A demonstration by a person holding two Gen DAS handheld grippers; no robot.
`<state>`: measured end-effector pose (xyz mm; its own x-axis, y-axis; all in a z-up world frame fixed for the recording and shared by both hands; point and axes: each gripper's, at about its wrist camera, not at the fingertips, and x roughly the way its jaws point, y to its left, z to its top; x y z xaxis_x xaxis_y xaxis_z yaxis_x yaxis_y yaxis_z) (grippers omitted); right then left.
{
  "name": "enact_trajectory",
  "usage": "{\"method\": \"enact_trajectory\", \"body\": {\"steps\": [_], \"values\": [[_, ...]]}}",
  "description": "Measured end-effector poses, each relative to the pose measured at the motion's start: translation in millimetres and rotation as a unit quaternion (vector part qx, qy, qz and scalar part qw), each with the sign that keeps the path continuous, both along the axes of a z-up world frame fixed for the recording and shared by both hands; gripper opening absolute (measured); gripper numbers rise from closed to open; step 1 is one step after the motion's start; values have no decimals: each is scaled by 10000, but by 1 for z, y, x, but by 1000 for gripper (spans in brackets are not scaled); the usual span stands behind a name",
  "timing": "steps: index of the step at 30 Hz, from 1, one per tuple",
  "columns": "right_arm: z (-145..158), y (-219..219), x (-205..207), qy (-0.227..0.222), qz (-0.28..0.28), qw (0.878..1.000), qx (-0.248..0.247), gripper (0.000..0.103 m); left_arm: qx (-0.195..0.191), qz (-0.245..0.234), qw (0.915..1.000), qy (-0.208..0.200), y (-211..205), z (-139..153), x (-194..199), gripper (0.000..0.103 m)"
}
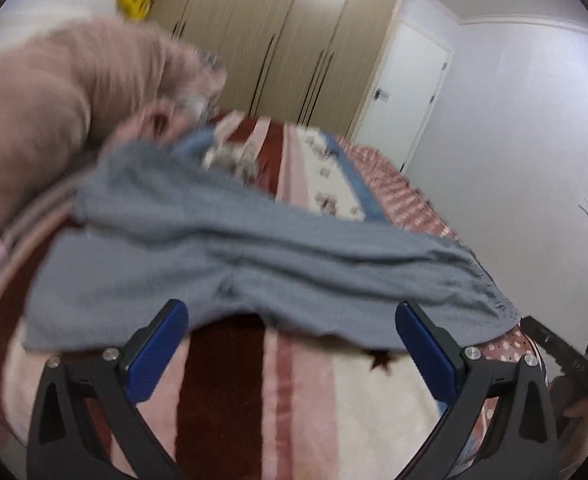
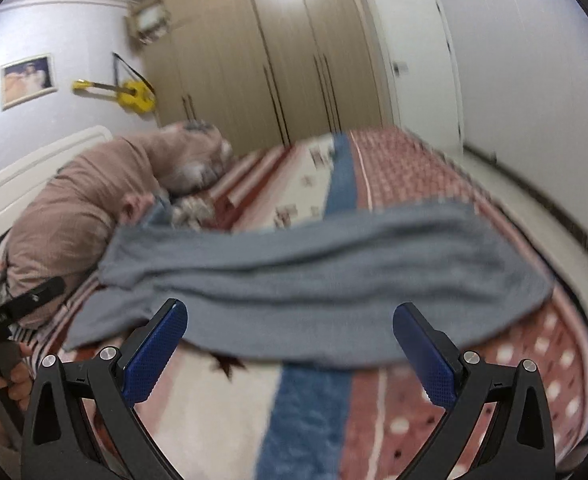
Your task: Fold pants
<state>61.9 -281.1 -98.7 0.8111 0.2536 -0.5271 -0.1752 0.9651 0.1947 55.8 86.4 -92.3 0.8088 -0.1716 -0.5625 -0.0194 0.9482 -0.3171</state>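
Note:
Grey pants (image 1: pixel 230 264) lie spread sideways across a striped bed cover, wrinkled, waistband at the right end (image 1: pixel 490 280). They also show in the right wrist view (image 2: pixel 314 276). My left gripper (image 1: pixel 292 316) is open and empty, just in front of the pants' near edge. My right gripper (image 2: pixel 290 320) is open and empty, also at the near edge. The left gripper's body shows at the left edge of the right wrist view (image 2: pixel 18 308), and the right gripper's body shows at the right edge of the left wrist view (image 1: pixel 574 356).
The bed cover (image 2: pixel 222 412) has red, pink, cream and blue stripes. A pink pillow (image 2: pixel 94 200) lies at the bed's head. Beige wardrobe doors (image 2: pixel 254 60), a white door (image 1: pixel 406 96) and a yellow toy guitar (image 2: pixel 130 94) stand behind.

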Motion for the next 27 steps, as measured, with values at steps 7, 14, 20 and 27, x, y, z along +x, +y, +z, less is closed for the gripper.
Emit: {"method": "enact_trajectory", "body": {"steps": [7, 14, 20, 27], "values": [[-62, -40, 27, 752, -367, 9947, 595, 98, -368, 192, 9973, 608, 25, -66, 25, 102], [-89, -46, 49, 1124, -389, 9900, 756, 98, -824, 312, 9920, 902, 39, -98, 46, 102], [-92, -56, 62, 1034, -692, 9876, 959, 90, -977, 815, 9899, 622, 70, -101, 52, 102], [-88, -73, 72, 784, -1215, 9848, 966, 81, -873, 1540, 9828, 532, 114, -99, 61, 56]]}}
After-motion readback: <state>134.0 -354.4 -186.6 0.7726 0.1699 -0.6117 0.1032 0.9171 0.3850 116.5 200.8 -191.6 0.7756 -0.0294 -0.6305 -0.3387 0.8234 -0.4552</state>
